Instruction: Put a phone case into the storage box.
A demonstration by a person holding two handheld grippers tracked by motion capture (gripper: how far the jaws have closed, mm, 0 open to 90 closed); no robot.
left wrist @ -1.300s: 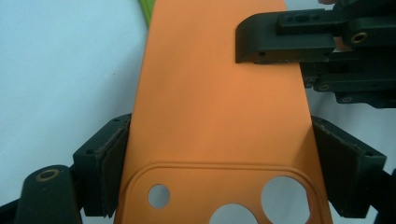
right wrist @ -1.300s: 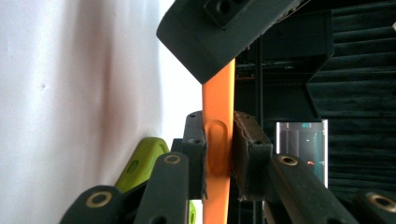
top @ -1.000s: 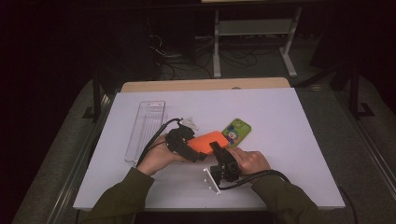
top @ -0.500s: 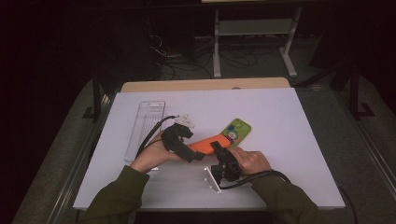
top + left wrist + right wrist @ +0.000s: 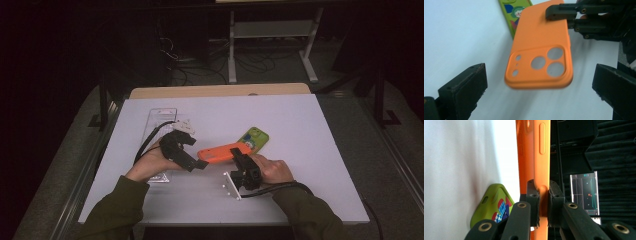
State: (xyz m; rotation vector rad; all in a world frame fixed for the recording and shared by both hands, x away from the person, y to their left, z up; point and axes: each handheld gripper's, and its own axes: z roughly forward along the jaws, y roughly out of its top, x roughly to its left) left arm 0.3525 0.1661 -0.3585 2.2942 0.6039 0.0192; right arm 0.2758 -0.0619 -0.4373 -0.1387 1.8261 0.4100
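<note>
Closest to the person, the right gripper (image 5: 235,154) was clamped tight on one edge of the orange phone case (image 5: 223,153), holding it up off the white tabletop (image 5: 310,150). The left gripper (image 5: 200,165) sat at the case's camera-hole end; its jaws had just been opening and stood wide, one either side of the case, not touching it. Just behind the case lay a green phone case (image 5: 254,138), flat on the tabletop. Farther left was a clear plastic tray (image 5: 161,116).

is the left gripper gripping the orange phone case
No: in the left gripper view the left gripper has its fingers spread wide on either side of the orange phone case, touching it nowhere.
</note>
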